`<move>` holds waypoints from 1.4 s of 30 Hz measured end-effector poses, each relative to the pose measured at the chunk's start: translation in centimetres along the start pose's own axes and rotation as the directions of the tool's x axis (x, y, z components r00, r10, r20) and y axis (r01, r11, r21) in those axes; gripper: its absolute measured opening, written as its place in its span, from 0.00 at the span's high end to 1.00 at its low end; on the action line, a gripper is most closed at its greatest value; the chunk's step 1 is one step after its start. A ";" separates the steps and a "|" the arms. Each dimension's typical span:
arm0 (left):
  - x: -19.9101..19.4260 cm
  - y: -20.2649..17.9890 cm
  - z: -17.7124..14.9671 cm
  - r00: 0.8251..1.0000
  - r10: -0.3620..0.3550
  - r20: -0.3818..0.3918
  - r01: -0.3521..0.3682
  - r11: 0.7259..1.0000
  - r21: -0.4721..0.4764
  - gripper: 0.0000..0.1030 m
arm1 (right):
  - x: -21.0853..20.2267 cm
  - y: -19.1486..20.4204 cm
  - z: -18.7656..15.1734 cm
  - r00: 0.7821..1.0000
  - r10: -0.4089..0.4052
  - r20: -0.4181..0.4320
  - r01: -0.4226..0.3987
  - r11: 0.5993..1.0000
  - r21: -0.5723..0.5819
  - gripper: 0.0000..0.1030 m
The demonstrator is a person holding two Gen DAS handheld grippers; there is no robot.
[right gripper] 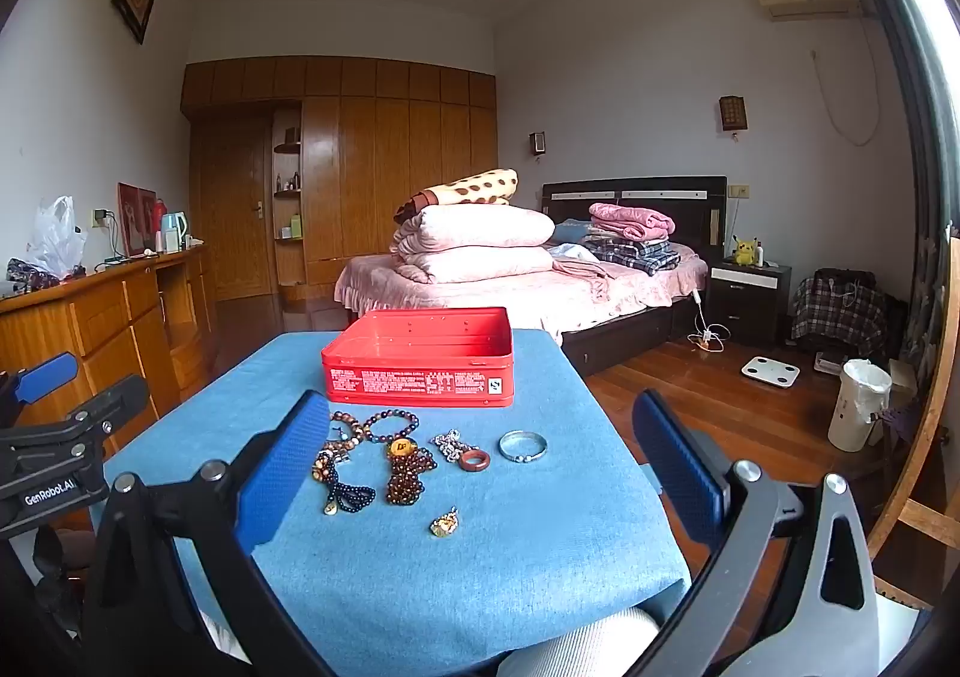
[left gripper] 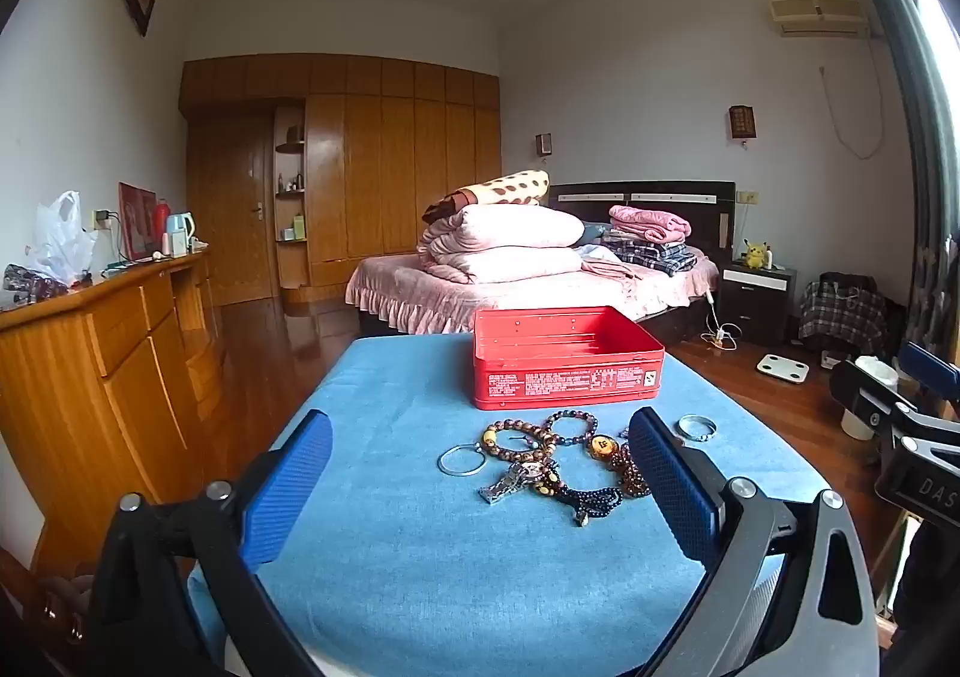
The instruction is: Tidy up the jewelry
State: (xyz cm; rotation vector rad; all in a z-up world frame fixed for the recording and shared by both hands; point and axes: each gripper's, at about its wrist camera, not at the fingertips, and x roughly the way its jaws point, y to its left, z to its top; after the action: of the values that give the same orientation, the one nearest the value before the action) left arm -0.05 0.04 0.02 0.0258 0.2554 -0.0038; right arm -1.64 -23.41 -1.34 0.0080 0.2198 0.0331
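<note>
Jewelry (right gripper: pixel 396 461) beyond wide jaws, before red tin (right gripper: pixel 420 356)

White walls, wood floor (right gripper: pixel 690 395). Wardrobe (left gripper: pixel 384 161) on back wall, bed (right gripper: pixel 540 287) right of it. Dresser (left gripper: pixel 102 341) along left wall.

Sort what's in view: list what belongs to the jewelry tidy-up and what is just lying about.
For the job: red tin, open and empty; bead bracelets; silver bangle; reddish ring; gold pendant; silver hoop.

Just lying about: folded quilts, kettle, plastic bag, bathroom scale.
</note>
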 end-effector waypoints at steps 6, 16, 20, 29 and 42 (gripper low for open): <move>0.0 0.1 0.0 1.000 0.001 -0.005 -0.001 1.000 0.003 0.06 | 0.0 0.0 0.0 1.000 -0.002 -0.001 0.002 1.000 -0.002 0.05; 0.0 -0.1 0.0 1.000 0.003 -0.007 -0.003 1.000 0.005 0.06 | 0.1 0.0 0.0 1.000 0.000 -0.004 0.000 1.000 0.001 0.05; 0.0 -0.1 0.0 1.000 0.003 -0.007 -0.003 1.000 0.005 0.06 | 0.1 0.0 0.0 1.000 0.000 -0.005 0.000 1.000 0.002 0.05; 0.0 -0.1 0.0 1.000 0.003 -0.007 -0.003 1.000 0.005 0.06 | 0.1 0.0 0.0 1.000 0.000 -0.006 0.000 1.000 0.002 0.05; 0.0 -0.1 0.0 1.000 0.003 -0.007 -0.003 1.000 0.005 0.06 | 0.1 0.0 -0.1 1.000 0.000 -0.006 0.000 1.000 0.002 0.05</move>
State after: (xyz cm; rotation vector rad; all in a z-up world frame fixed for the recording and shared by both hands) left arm -0.03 -0.07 0.00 0.0313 0.2628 -0.0012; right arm -1.54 -23.38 -1.42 0.0099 0.2260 0.0334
